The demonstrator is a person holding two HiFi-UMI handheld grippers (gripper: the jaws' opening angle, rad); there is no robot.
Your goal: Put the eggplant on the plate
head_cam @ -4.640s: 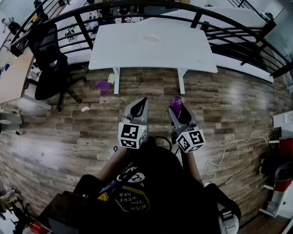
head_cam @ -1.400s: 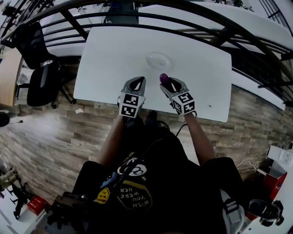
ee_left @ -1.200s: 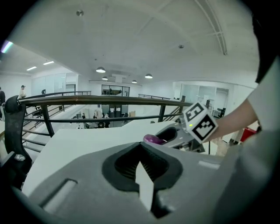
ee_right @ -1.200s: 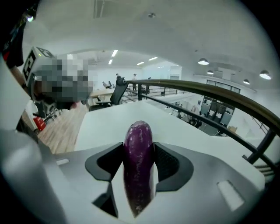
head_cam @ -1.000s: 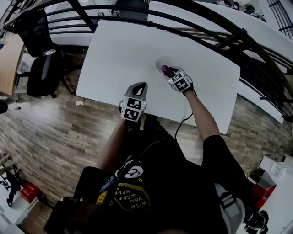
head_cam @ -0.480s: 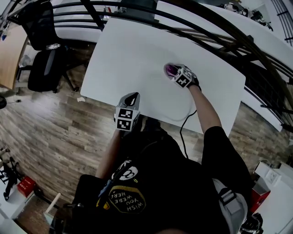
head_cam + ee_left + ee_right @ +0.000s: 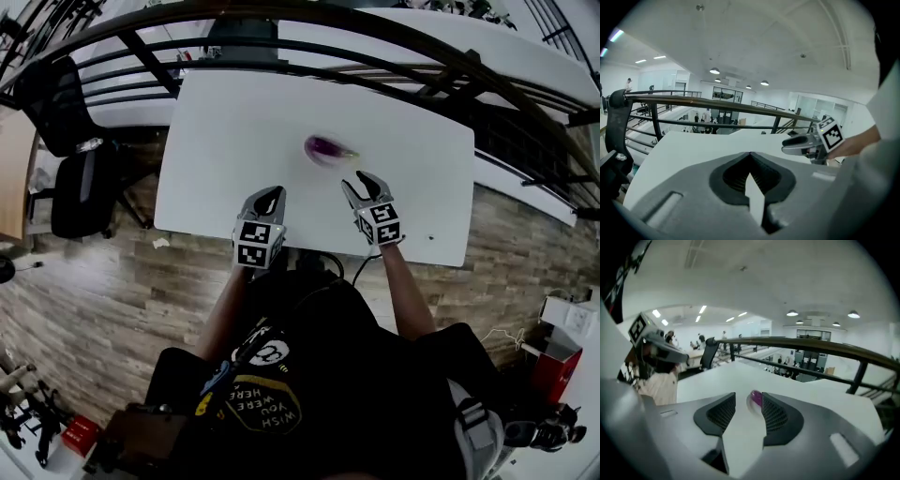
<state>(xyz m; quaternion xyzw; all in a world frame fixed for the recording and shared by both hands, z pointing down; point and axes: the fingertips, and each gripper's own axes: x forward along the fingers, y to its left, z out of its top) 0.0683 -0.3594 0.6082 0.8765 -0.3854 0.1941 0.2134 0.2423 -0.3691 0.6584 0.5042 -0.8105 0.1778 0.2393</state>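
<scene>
The purple eggplant (image 7: 326,147) lies on a pale round plate (image 7: 308,141) at the middle of the white table (image 7: 225,122). Nothing holds it. My right gripper (image 7: 361,179) hovers a little nearer me and to the right of the plate. Its jaws are apart and closing, with nothing between them. In the right gripper view the eggplant (image 7: 755,399) shows through the gap of the right gripper (image 7: 749,396), well beyond the tips. My left gripper (image 7: 271,193) is shut and empty over the table's near edge, left of the plate. The left gripper (image 7: 750,154) sees the tabletop.
A black railing (image 7: 281,19) runs behind the table. A black office chair (image 7: 61,155) stands on the wooden floor (image 7: 122,272) at the left. The table's near edge (image 7: 309,251) is just under both grippers.
The right gripper was over the plate with the eggplant. It has let go and drawn back toward me, leaving the eggplant on the plate. The left gripper has barely shifted.
</scene>
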